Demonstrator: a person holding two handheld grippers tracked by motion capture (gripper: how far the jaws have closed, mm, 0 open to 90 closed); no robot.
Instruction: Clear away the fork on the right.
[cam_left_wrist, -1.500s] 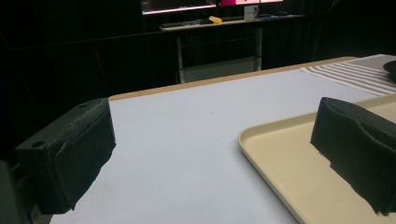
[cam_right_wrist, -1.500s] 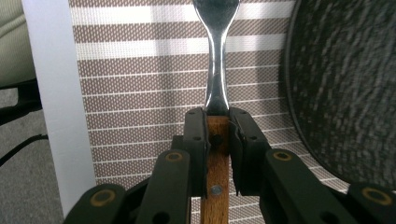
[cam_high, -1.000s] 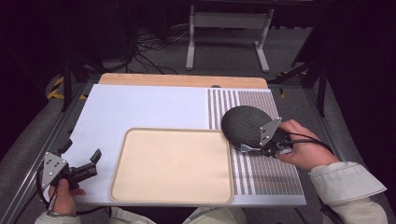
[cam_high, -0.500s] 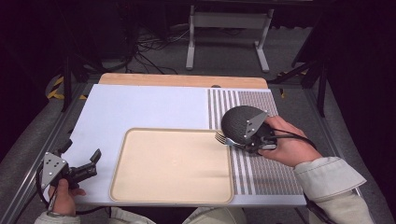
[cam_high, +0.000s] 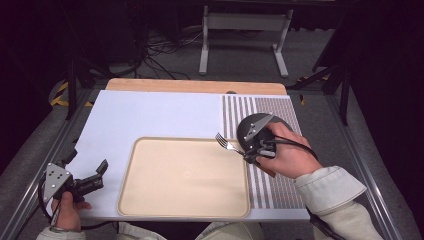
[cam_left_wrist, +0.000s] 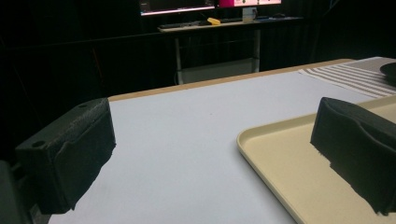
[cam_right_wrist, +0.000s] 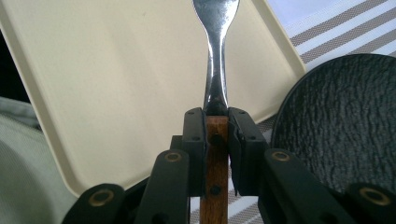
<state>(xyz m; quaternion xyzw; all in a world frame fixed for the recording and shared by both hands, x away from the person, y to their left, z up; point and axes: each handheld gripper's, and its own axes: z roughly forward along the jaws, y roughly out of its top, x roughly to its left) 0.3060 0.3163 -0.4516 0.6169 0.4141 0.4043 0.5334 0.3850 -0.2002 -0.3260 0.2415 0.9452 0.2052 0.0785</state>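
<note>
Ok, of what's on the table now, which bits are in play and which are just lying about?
In play, as far as I can judge:
- metal fork with a wooden handle, clamped in the right gripper
- beige plastic tray, beneath the fork's tines

Lying about:
- dark round plate
- striped grey placemat
- left gripper, open and idle

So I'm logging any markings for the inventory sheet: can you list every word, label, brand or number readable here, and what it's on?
None can be read.
The fork, tray, dark plate and striped mat carry no visible text.
The lit screens behind the table in the left gripper view show colour bands, too far and blurred to read.
</note>
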